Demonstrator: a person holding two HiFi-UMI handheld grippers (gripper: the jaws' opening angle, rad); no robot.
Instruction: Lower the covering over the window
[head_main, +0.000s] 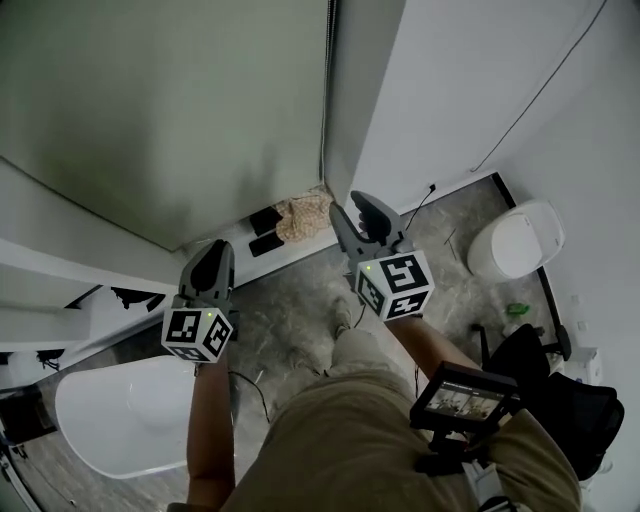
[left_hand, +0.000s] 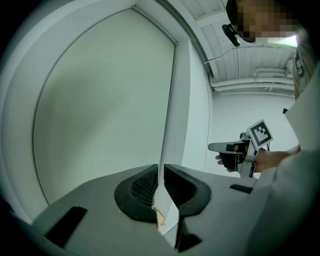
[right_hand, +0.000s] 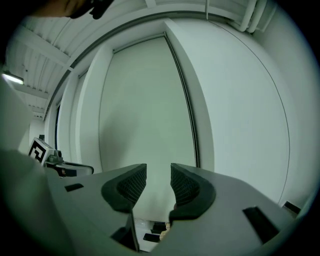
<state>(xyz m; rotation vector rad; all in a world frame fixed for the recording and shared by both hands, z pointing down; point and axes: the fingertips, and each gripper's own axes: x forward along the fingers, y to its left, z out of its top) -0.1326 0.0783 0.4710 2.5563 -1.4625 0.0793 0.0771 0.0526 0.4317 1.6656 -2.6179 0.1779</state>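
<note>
Head view: the grey-green roller blind (head_main: 170, 110) fills the window ahead of me, its bottom edge low, near the sill. To its right stands a white wall (head_main: 450, 90), and below me lies a mottled stone floor (head_main: 300, 300). A white rounded fixture (head_main: 120, 415) sits at my lower left and a smaller one (head_main: 515, 240) at the right. A beige cloth (head_main: 303, 217) lies on the floor by the foot of the wall.

My left hand-held gripper (head_main: 215, 252) reaches up toward the lower part of the blind. In the left gripper view its jaws (left_hand: 161, 185) are drawn almost together, pinching a thin pull cord (left_hand: 169, 100) that runs straight down from the top right corner of the blind (left_hand: 100, 100) into the pads.

My right hand-held gripper (head_main: 353, 205) is raised just right of the left one, level with the blind's right edge. In the right gripper view its jaws (right_hand: 158, 182) stand spread with nothing between them, only the blind (right_hand: 145, 110) showing beyond the gap.
</note>
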